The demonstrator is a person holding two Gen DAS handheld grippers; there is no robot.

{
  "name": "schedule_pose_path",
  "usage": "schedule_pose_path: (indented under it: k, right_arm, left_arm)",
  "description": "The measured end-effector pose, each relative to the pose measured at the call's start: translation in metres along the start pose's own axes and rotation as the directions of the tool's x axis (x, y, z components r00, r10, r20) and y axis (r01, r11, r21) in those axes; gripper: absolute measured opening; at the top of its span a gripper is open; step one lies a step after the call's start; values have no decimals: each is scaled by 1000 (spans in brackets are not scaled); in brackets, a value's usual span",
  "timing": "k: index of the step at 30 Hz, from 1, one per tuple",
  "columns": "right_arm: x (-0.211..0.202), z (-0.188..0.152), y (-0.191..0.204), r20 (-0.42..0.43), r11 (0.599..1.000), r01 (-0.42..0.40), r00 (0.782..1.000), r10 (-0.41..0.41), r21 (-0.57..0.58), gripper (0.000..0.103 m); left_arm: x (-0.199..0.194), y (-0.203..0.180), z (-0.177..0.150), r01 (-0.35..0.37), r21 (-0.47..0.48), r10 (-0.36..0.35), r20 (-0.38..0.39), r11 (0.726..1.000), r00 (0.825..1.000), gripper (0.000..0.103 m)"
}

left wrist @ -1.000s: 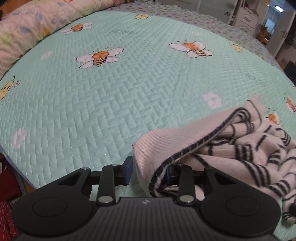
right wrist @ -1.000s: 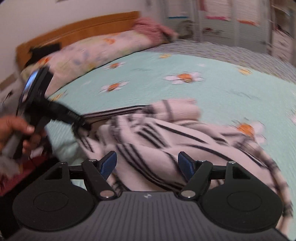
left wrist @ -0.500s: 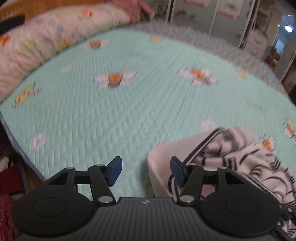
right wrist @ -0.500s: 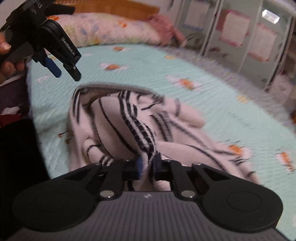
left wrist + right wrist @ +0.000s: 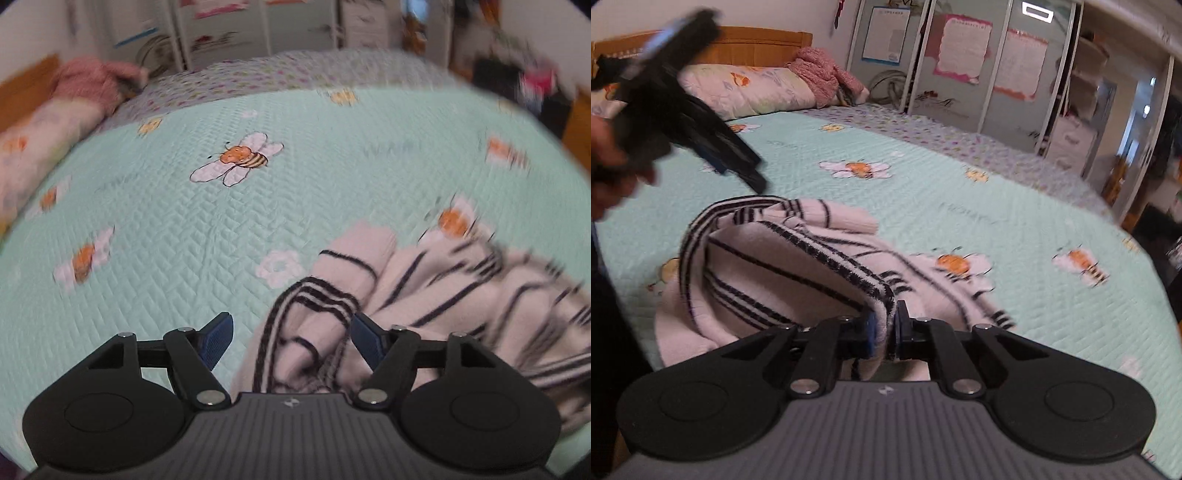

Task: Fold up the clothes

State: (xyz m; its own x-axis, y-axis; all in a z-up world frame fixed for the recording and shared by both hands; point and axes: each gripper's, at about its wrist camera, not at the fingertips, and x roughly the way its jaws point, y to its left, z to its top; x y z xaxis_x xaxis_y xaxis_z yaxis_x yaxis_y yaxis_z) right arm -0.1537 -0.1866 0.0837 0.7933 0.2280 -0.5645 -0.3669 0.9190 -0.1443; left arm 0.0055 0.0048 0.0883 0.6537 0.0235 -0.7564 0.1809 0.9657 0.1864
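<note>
R gripper [image 5: 884, 328]: jaws clenched on a black-striped hem of the sweater [image 5: 783, 273], cloth pinched between the pads. L gripper [image 5: 291, 339]: jaws opening, pads off the cloth; a striped fold sat in the gap, nearer the R pad, not pressed.

Sweater lay crumpled on the quilt [image 5: 166, 229], near the bed's close edge. In L wrist view the bulk ran from 6 o'clock out toward 3 o'clock; in R wrist view it piled from 6 toward 9–10 o'clock, a sleeve end poking toward 12.

Key relation: the striped band's long axis ran from R jaws up and across to approx 10 o'clock, ending just below L gripper's tips (seen in R view at 10 o'clock, blurred, held by a hand [image 5: 613, 173]). So L was the free one and nearer the band's loose far end; R already anchored the near end.

Pose: both grippers tilted down at the bed, L steeper, hovering above cloth.

Judgement: next likely needs L to re-pinch the band's far end so the garment can be spread flat. Risk: grabbing several layers in the heap. Fold not yet begun.
</note>
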Motion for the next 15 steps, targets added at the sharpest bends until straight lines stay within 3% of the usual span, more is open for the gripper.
schedule_pose_path:
  k: [3,5,9,13,15]
  right_arm:
    - [3,-1,-3,-4,1000,-12,1000,12,26,10]
    - [5,-3,-4,-11,999,-19,1000,20,46,11]
    - [8,-4,-1,-28,997,-30,999,32,66,12]
    - [11,-9,-2,-45,995,-43,998,48,92,12]
    - [10,-11,-3,-49,993,-50,997,55,103,12]
  left_arm:
    - [26,-15,-3,-95,167,101,-27,981,995,73]
    - [40,-15,-5,-94,209,107,-54,973,993,73]
    - [46,-7,-4,8,184,8,-84,983,996,72]
    - [31,6,-5,115,112,-109,-59,987,992,72]
    - [28,4,-6,141,122,-136,-54,982,989,72]
